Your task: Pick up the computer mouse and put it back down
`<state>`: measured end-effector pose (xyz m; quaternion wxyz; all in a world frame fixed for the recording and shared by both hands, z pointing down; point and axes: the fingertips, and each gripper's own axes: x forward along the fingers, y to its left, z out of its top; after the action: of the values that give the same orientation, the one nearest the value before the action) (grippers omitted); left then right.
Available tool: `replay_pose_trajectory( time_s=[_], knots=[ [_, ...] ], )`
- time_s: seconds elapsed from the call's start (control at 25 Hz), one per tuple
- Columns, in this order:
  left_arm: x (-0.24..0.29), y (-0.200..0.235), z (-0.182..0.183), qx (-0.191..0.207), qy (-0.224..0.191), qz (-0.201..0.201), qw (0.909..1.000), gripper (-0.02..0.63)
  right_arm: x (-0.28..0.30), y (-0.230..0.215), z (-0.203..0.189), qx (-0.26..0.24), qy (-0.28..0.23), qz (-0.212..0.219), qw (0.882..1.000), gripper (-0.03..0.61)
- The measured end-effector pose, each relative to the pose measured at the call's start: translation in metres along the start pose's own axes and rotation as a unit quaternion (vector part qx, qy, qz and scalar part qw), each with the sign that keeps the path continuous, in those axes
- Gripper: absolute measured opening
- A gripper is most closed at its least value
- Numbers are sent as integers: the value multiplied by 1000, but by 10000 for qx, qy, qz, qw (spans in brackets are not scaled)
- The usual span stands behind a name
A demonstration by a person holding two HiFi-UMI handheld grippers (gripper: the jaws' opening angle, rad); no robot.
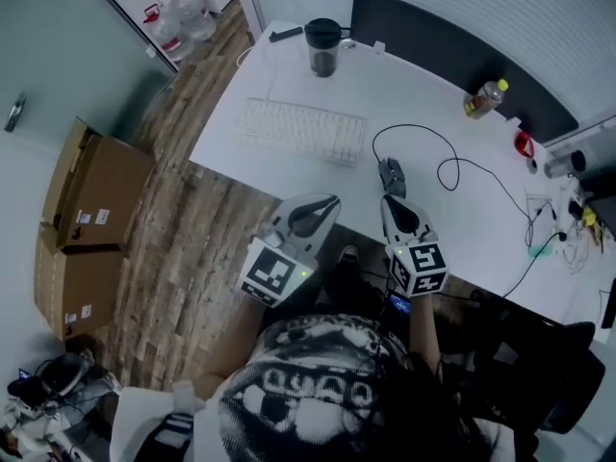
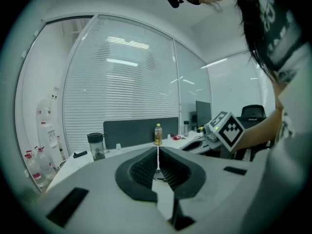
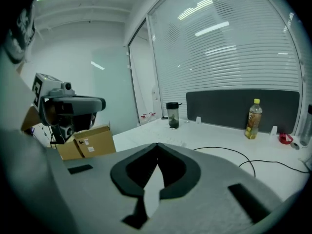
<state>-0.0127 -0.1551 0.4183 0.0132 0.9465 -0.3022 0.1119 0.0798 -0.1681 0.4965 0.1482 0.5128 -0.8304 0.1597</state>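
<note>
A: Head view first. What's the count?
B: One white desk [image 1: 414, 94]. On it sit one keyboard [image 1: 303, 130], one lidded cup [image 1: 323, 46] and one yellow-capped bottle [image 1: 485, 98]. There's also one computer mouse [image 1: 392, 174], dark, lying near the desk's front edge right of the keyboard. Its black cable [image 1: 416, 126] loops away to the right. On the floor to the left are two cardboard boxes [image 1: 101, 195], side by side. At least two water jugs [image 1: 178, 15] stand by the far wall.

A: Grippers?
B: Two. The left gripper [image 1: 332, 201] is off the desk's front edge, over the floor and apart from the mouse. The right gripper [image 1: 387, 200] points at the mouse with its tips just short of it. I can't tell from above whether it touches.

A: Left gripper view.
B: Both jaws are pressed together with only a hairline seam, nothing between them. Beyond them I count one cup [image 2: 96, 146], one bottle [image 2: 158, 134] and one dark divider panel [image 2: 141, 130]. The right gripper's marker cube [image 2: 228, 129] shows off to the right.

A: Right gripper view.
B: The jaws meet tip to tip and clamp nothing. Ahead are one cup [image 3: 172, 115], one bottle [image 3: 252, 118] and one cable [image 3: 229, 152] across the desktop. One cardboard box [image 3: 87, 140] shows here. The left gripper [image 3: 100, 103] is at the left, above the box.
</note>
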Motion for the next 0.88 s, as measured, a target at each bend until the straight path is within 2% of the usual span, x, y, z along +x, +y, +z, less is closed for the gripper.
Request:
replay_pose_trajectory(
  time_s=[0.24,0.4,0.52,0.6,0.76,0.88],
  knots=[
    [35,10,2,0,144,213,9997,6,32,-54,-30,44,414,-70,9991,0],
    [53,11,-2,11,288,302,9991,6,54,-79,-58,112,771,-5,9970,101],
    [63,9,-5,19,408,344,9986,6,73,-91,-82,211,1086,18,9939,238],
    [68,7,-6,7,458,379,9982,6,84,-98,-96,222,1269,-15,9917,301],
    [74,0,-10,-46,576,425,9974,6,103,-110,-115,155,1491,-158,9886,341],
    [71,-1,-13,-71,691,417,9967,6,113,-113,-126,252,1629,-220,9861,344]
  ],
)
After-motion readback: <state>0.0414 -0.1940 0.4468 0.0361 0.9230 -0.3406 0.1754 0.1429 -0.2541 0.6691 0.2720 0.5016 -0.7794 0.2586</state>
